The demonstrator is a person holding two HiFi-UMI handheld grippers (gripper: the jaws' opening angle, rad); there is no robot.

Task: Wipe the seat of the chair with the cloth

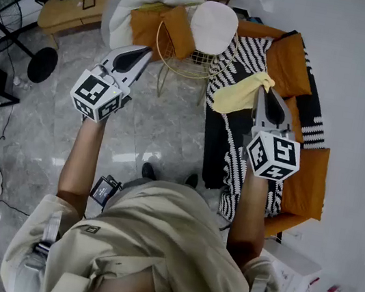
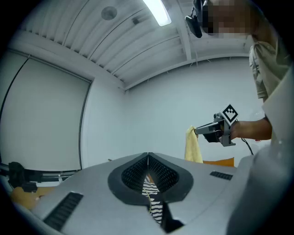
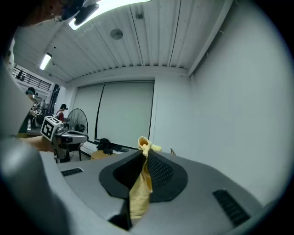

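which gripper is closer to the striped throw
Right. The right gripper, shut on the yellow cloth, is over the striped throw; the left gripper is off to its left, above the floor.

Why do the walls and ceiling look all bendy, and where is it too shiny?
Left gripper view: the wide lens bends the ceiling into curves, and its lamp glares white. Right gripper view: the same bending, with dark corners. Head view: the floor shows pale reflections.
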